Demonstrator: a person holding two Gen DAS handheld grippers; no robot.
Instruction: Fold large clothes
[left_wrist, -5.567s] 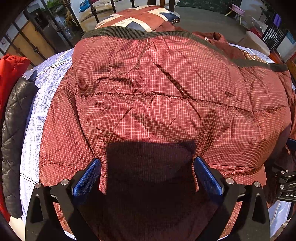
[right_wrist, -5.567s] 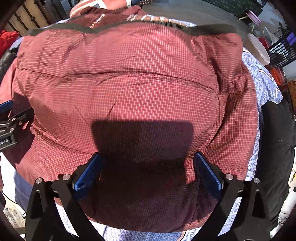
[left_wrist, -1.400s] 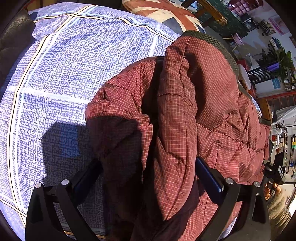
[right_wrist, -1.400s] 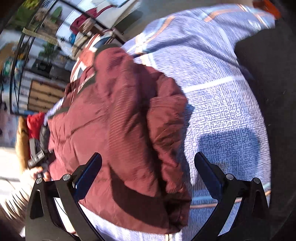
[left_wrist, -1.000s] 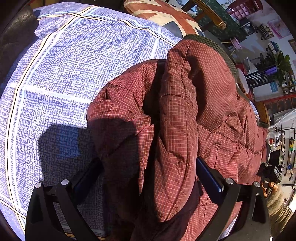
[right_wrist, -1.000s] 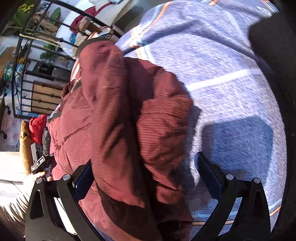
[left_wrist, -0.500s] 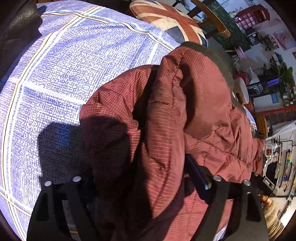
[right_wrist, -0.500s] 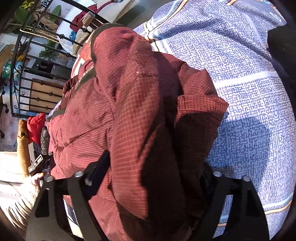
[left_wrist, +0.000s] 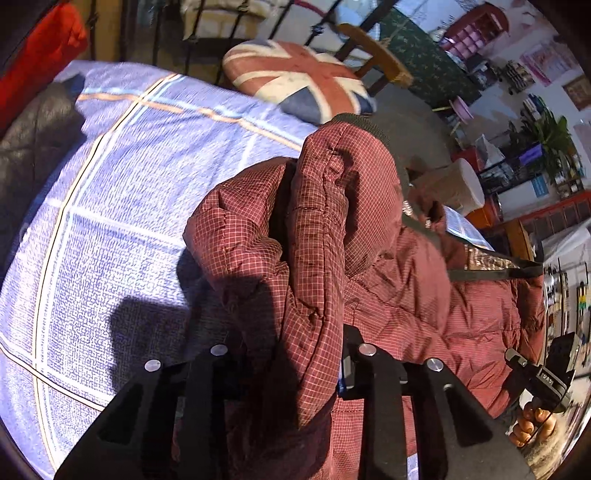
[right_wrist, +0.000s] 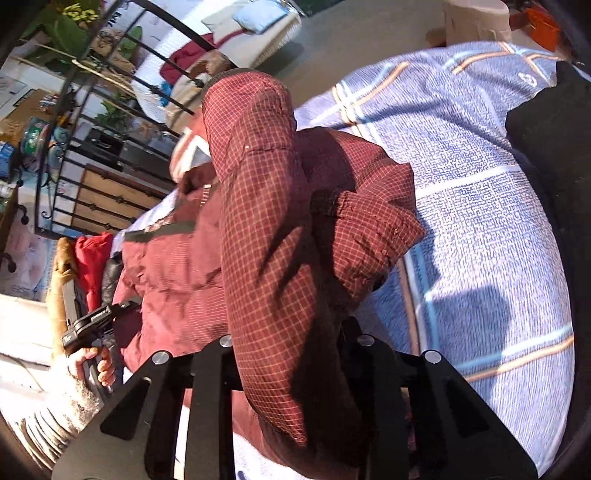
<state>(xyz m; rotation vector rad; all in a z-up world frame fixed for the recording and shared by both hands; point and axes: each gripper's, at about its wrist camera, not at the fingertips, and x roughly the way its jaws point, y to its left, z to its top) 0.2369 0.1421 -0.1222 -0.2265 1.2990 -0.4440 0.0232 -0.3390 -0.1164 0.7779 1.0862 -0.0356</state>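
Your bed (left_wrist: 122, 206) wears a blue checked cover; the red jacket (left_wrist: 399, 295) and a black jacket (left_wrist: 33, 140) lie on it.

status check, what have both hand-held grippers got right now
Left hand-held gripper shut on red jacket. Right hand-held gripper shut on it too. Jacket bunched on blue plaid bedspread. Nothing blocking.

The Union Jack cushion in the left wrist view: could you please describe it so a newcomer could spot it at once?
Start at the blue checked bedspread that covers the bed. Past its far edge, beyond the dark red quilted jacket, lies the rounded Union Jack cushion. Its faded red, white and blue flag pattern sets it apart from everything nearby.
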